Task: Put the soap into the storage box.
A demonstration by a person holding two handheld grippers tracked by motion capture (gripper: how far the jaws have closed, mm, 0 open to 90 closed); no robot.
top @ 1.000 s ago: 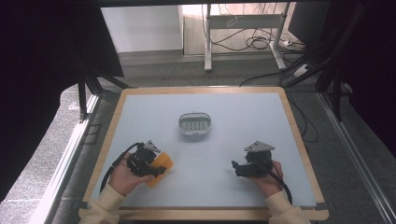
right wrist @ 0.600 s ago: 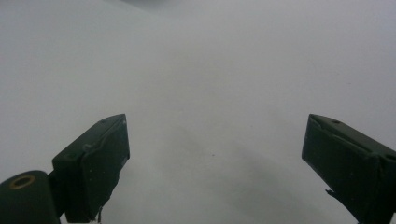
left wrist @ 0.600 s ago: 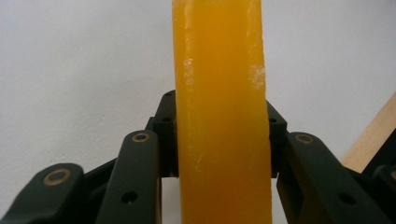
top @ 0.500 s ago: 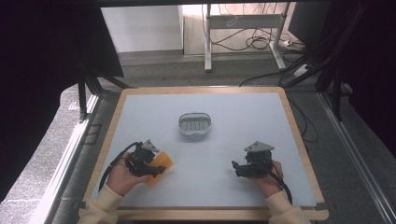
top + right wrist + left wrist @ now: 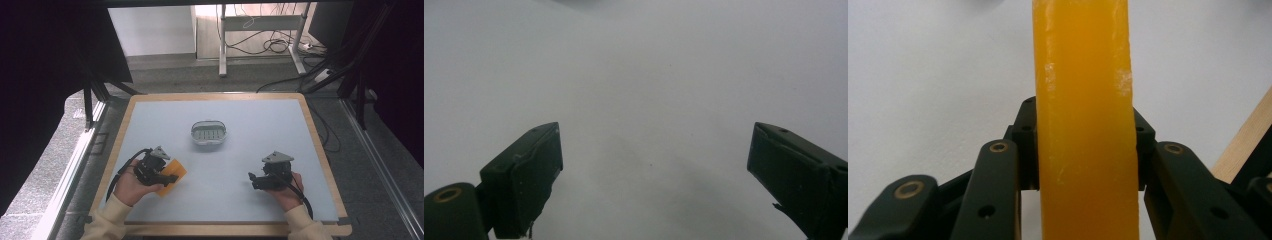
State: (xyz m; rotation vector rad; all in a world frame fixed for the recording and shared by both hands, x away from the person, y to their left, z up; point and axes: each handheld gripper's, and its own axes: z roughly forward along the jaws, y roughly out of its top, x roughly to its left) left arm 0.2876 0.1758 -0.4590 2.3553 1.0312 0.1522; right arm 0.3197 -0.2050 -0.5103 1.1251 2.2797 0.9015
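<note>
orange soap bar (image 5: 1085, 120) is clamped edge-on between the jaws of the left tool (image 5: 161, 175), at the near-left of the desk (image 5: 240, 150). right tool (image 5: 255, 181) is held wide open and empty, near-right. grey soap dish (image 5: 208, 132) is seen farther back, centre.

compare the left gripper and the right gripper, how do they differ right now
The left gripper is shut on the orange bar; the right gripper stands open with nothing between its jaws. The left gripper sits near the table's left edge, the right gripper nearer its right. Both are black, hand-held and low over the table.
</note>
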